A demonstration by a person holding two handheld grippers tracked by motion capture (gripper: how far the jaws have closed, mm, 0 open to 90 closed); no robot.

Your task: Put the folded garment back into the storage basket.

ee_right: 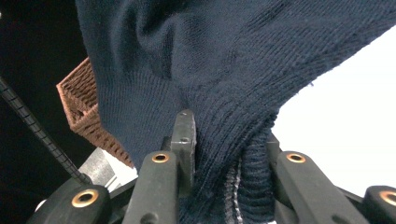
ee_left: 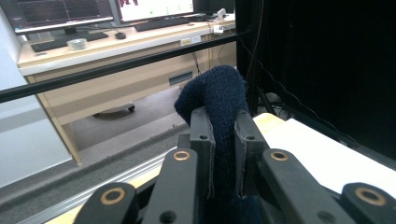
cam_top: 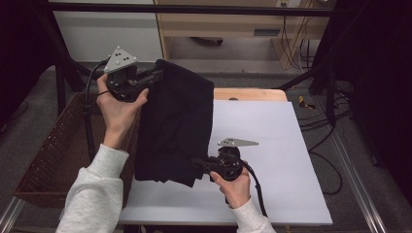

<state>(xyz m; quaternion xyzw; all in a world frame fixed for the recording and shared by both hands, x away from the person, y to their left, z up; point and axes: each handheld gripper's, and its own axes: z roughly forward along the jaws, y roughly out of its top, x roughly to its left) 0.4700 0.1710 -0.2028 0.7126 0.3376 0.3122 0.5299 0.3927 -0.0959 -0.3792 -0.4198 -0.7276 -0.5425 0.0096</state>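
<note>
At the left of the high view a brown wicker basket [cam_top: 53,145] stands against the table's left edge, and above it the left gripper [cam_top: 156,76] is held up in the person's left hand [cam_top: 116,104], its jaws pinched on the top corner of a dark navy knitted garment [cam_top: 175,121]. The left gripper view confirms the grip: the two black jaws stand close together with a fold of the knit [ee_left: 222,107] pressed between the pads, a rounded hump of cloth rising above the jaw tips. The garment hangs as a broad dark panel between the two grippers, its long axis running from the upper end at the left gripper down toward the near edge of the white table [cam_top: 272,145], with its lower hem over the table's left part. Further right and lower, the right gripper [cam_top: 197,164], in the right hand [cam_top: 235,187], is clamped on the garment's lower right corner; in the right gripper view the jaws [ee_right: 224,140] are drawn in on a thick bunch of ribbed hem, the cloth spreading up and out above them. The left gripper view adds a wooden desk [ee_left: 116,51] with monitors and keyboards beyond a black bar. The right gripper view adds the knit's ribbing close up, with a corner of the basket [ee_right: 84,107] behind the cloth.
</note>
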